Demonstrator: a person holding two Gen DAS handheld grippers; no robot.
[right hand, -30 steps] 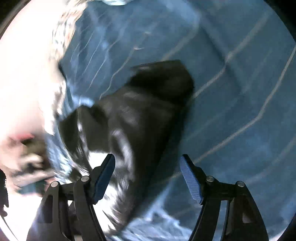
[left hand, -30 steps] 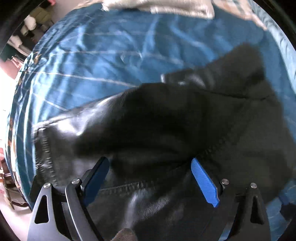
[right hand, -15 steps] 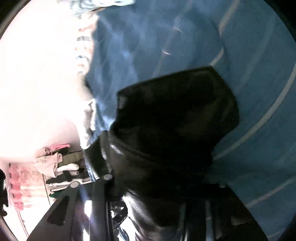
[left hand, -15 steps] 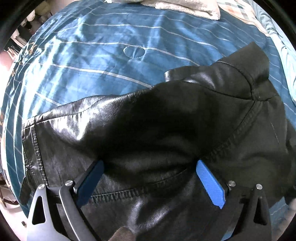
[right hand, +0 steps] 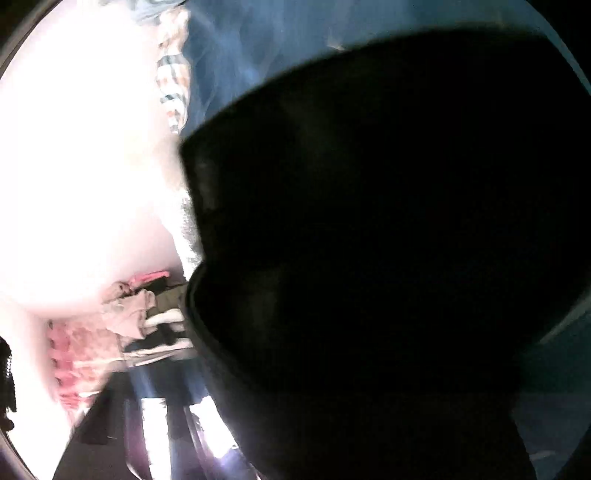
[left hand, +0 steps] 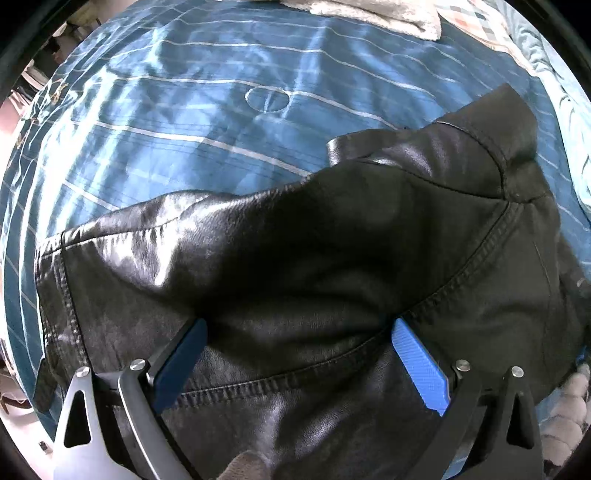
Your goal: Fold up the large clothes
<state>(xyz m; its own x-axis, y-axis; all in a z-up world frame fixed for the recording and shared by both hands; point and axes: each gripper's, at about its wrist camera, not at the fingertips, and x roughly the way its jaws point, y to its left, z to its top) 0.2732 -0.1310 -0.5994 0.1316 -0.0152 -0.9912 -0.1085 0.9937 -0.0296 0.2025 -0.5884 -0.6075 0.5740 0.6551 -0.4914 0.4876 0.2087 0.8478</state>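
Observation:
A black leather jacket (left hand: 314, 258) lies spread on a blue striped bedspread (left hand: 184, 122). My left gripper (left hand: 299, 350) hovers over its near part, fingers wide apart with leather between and under them, holding nothing. In the right wrist view the black jacket (right hand: 388, 240) fills most of the frame, very close and dark, and hides the right gripper's fingers entirely. The collar (left hand: 491, 129) lies at the far right in the left wrist view.
A white towel (left hand: 369, 11) and a checked cloth (left hand: 476, 22) lie at the bed's far edge. A stack of folded clothes (right hand: 140, 314) shows at the left in the right wrist view, beside a glaring bright area.
The right gripper closed in on the jacket, which now covers its view and hides the fingers. The left gripper stayed open over the jacket, shifting slightly.

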